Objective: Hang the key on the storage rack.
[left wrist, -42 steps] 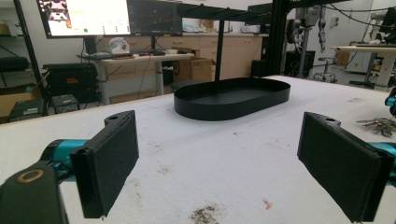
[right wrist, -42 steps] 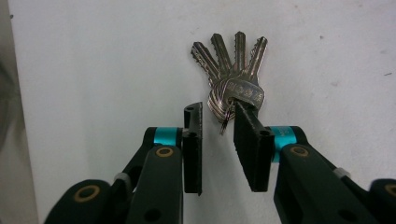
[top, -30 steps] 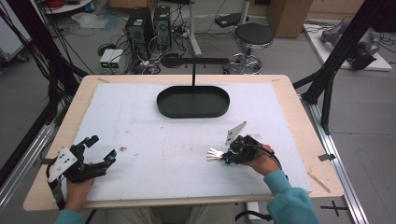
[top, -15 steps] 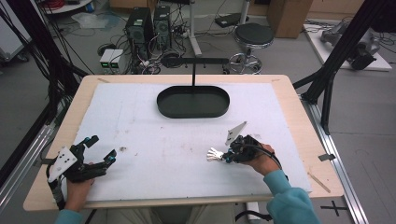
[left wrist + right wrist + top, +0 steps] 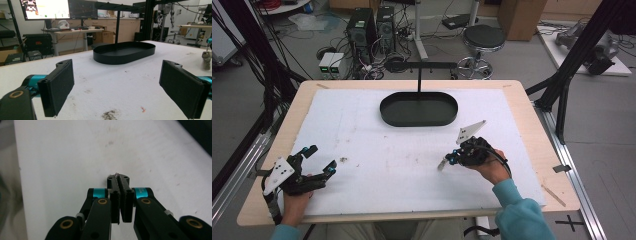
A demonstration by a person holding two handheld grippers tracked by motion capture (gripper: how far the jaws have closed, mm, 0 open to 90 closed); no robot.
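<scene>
The white foam-covered counter (image 5: 402,170) lies open between both tools, with a shallow black oval metal tray (image 5: 419,109) and its upright post blocking the far edge's middle.

We see a worktop (image 5: 532,107) of pale wood covered by a white sheet (image 5: 362,125) that is speckled with small dark stains. A black oval tray (image 5: 419,108) sits on the far middle of the sheet, with a thin black post (image 5: 419,80) rising at its far rim and carrying a crossbar. Beyond the worktop we make out a round black stool (image 5: 482,37), two dark computer towers (image 5: 372,25), loose cables on the grey floor, and black frame struts at both sides. In the left gripper view a lit monitor (image 5: 45,8) stands on a desk behind
</scene>
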